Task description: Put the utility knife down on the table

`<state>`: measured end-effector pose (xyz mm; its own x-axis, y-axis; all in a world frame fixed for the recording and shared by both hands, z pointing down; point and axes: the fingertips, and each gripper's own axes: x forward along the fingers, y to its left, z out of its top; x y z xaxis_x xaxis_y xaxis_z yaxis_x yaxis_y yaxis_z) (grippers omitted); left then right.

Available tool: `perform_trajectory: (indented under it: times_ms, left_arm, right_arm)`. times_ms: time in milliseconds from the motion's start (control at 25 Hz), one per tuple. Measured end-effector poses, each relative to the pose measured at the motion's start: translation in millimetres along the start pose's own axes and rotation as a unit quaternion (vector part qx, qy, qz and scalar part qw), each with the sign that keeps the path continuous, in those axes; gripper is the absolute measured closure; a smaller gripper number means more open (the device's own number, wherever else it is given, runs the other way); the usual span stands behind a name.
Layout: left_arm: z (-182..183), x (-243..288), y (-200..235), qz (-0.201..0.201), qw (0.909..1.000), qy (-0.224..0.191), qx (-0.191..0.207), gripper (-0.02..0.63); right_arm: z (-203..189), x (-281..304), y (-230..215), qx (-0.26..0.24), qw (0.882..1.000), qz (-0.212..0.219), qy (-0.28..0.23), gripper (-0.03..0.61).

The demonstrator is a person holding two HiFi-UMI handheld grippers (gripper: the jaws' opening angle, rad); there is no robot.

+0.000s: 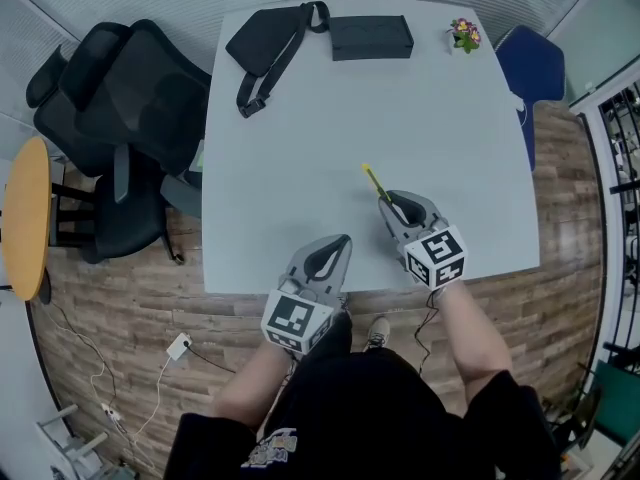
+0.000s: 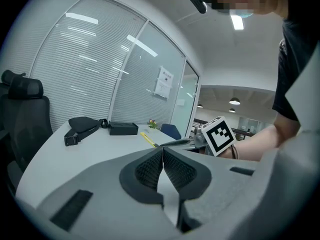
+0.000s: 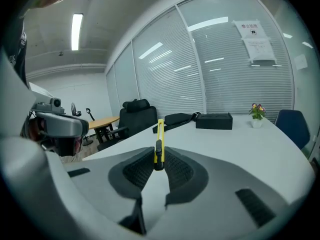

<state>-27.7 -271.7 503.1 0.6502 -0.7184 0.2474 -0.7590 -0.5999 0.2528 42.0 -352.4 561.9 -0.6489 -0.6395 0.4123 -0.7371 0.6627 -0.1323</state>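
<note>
A yellow utility knife sticks out forward from my right gripper, which is shut on its rear end over the near part of the white table. In the right gripper view the knife stands on edge between the dark pads. From the left gripper view its yellow tip shows ahead of the right gripper. My left gripper hangs at the table's near edge, jaws shut with nothing between them.
A black sling bag, a black box and a small flower pot sit along the table's far edge. Black office chairs stand left of the table, a blue chair at its right.
</note>
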Motion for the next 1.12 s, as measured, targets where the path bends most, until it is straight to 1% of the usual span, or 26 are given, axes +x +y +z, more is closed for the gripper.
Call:
perform_trajectory:
  times_ms: [240, 440, 840, 1120]
  left_arm:
    - [-9, 6, 10, -0.006, 0.9999, 0.009, -0.009, 0.607]
    - [-17, 8, 14, -0.010, 0.9997, 0.015, -0.018, 0.607]
    - [-29, 9, 20, -0.017, 0.9991, 0.025, -0.029, 0.607]
    - [-34, 9, 26, -0.021, 0.9987, 0.031, -0.034, 0.607]
  right_arm:
    - [-27, 24, -6, 0.010, 0.999, 0.002, 0.037, 0.512]
    - [-57, 40, -10, 0.017, 0.997, 0.000, 0.079, 0.512]
    - [-114, 61, -18, 0.023, 0.987, -0.003, 0.161, 0.512]
    - [-138, 71, -19, 0.014, 0.980, -0.004, 0.201, 0.511]
